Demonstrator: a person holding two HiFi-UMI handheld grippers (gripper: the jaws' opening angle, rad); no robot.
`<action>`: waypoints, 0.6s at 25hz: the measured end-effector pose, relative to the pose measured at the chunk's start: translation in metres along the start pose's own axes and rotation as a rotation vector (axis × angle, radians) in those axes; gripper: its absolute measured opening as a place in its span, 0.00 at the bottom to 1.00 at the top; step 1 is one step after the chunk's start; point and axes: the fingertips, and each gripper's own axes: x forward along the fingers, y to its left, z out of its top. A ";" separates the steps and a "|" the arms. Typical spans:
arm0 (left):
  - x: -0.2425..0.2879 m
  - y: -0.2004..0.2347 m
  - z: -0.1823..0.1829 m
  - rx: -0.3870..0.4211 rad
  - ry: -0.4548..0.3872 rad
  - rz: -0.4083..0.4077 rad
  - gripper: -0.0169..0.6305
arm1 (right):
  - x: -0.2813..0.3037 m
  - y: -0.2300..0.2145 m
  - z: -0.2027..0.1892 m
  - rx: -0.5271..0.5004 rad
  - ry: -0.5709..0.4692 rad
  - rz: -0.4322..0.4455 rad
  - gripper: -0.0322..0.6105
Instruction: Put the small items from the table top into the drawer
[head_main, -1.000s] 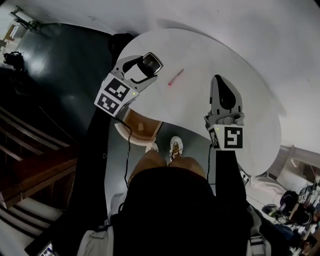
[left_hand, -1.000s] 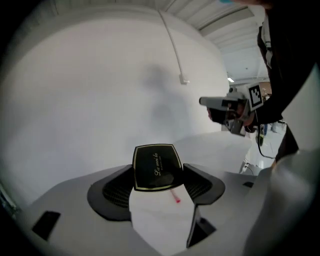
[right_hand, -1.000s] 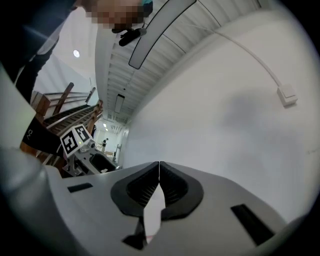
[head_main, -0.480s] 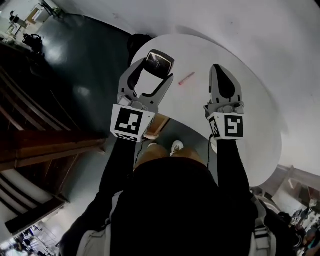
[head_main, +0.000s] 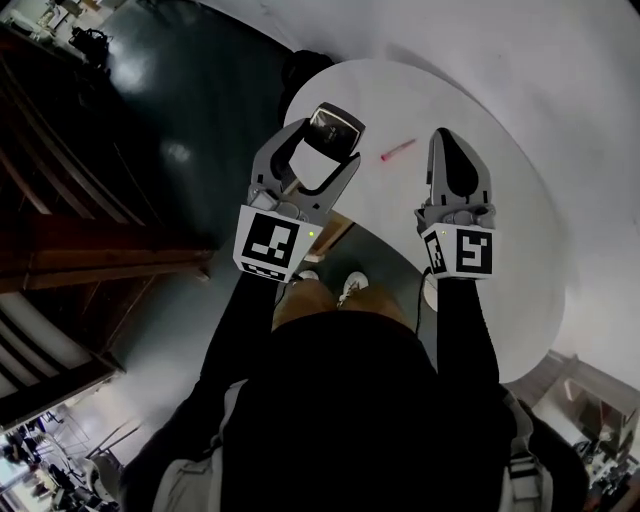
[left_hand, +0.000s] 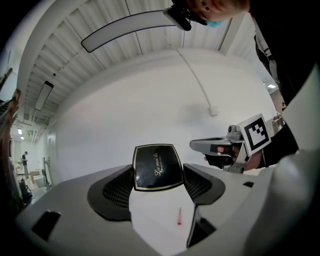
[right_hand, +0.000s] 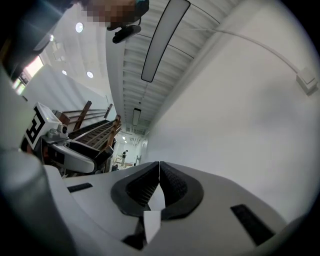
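Black and glossy with a thin gold rim, a compact case (left_hand: 156, 167) is pinched by its two side edges between the pads of the left gripper (head_main: 328, 148). It is held above the near left part of the round white table (head_main: 500, 250). Much of the case stands out past the fingertips, so the hold is on its lower part only.

It looks rigid and light, but the polished shell is likely slippery against the ribbed pads. A steady squeeze across the edges suits it better than pressure on the flat lid, which may be hinged and could spring open.

The right gripper (head_main: 446, 140) hovers over the table to the right. Its fingers are pressed together with nothing between them.

Between the two grippers and a little farther off, a thin pink stick (head_main: 397, 151) lies flat on the bare top. It is probably very light and apt to roll or skid. The fingertips would need to close across its middle, right down at the surface.

A strip of brown wood (head_main: 331, 234) shows under the table's near edge, below the left gripper. It is likely the drawer, though too little shows to be sure.
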 end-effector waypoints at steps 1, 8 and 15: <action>-0.005 0.003 -0.007 -0.003 0.016 0.008 0.54 | 0.003 0.006 -0.003 0.005 0.006 0.013 0.09; -0.042 0.025 -0.044 -0.029 0.107 0.066 0.54 | 0.020 0.051 -0.027 0.044 0.049 0.104 0.09; -0.065 0.022 -0.116 -0.074 0.276 0.024 0.54 | 0.028 0.081 -0.047 0.047 0.100 0.143 0.09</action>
